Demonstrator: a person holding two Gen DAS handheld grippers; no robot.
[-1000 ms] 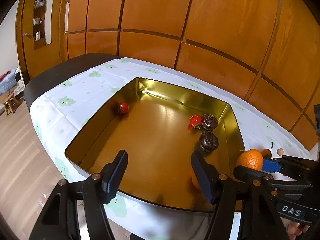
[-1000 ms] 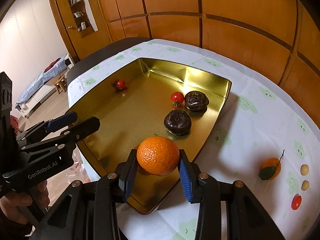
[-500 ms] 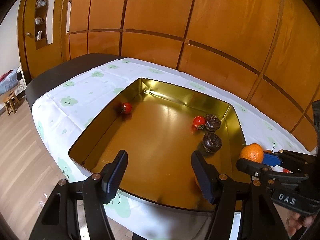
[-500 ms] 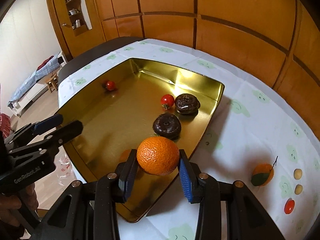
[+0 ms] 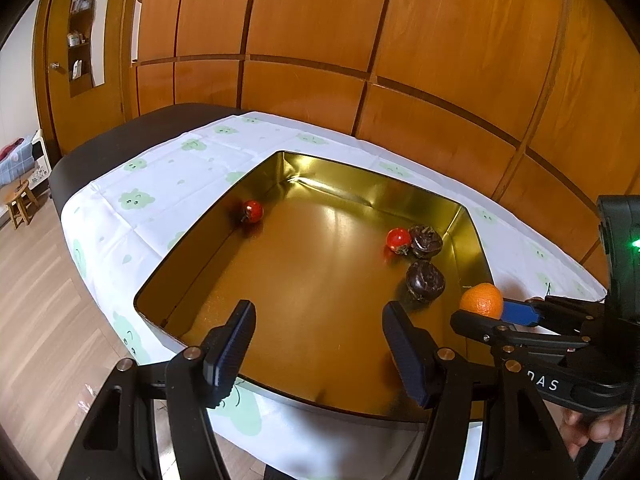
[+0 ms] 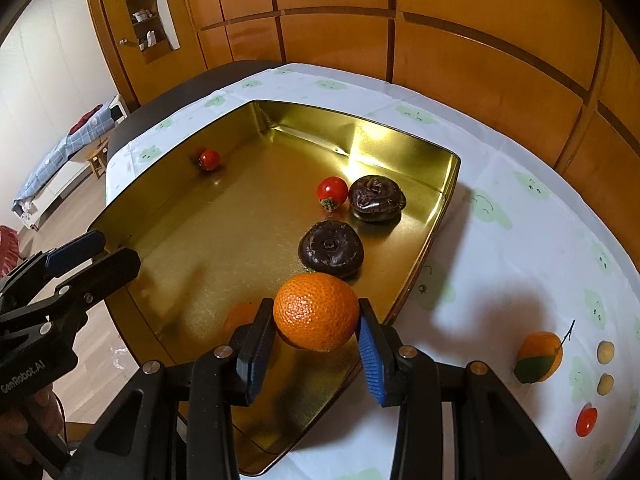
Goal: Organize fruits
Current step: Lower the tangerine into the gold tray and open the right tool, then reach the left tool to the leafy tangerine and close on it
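A gold metal tray [image 6: 416,268] [image 5: 180,236] sits on a white tablecloth. In it lie two red tomatoes [image 6: 209,159] [image 6: 332,191] and two dark brown fruits [image 6: 331,249] [image 6: 377,198]. My right gripper [image 6: 316,340] is shut on an orange [image 6: 316,311] and holds it above the tray's near right corner; the orange also shows in the left wrist view [image 5: 481,300]. My left gripper [image 5: 318,344] is open and empty, over the tray's near edge.
On the cloth right of the tray lie an orange with a leaf [image 6: 538,357], two small yellow fruits [image 6: 605,352] [image 6: 605,383] and a red tomato [image 6: 586,421]. A wooden panelled wall [image 5: 400,40] stands behind the table. The floor [image 5: 44,300] drops off at left.
Both grippers have drawn back and risen slightly from the tray. The orange stays held in the right gripper, still over the tray's near right corner.
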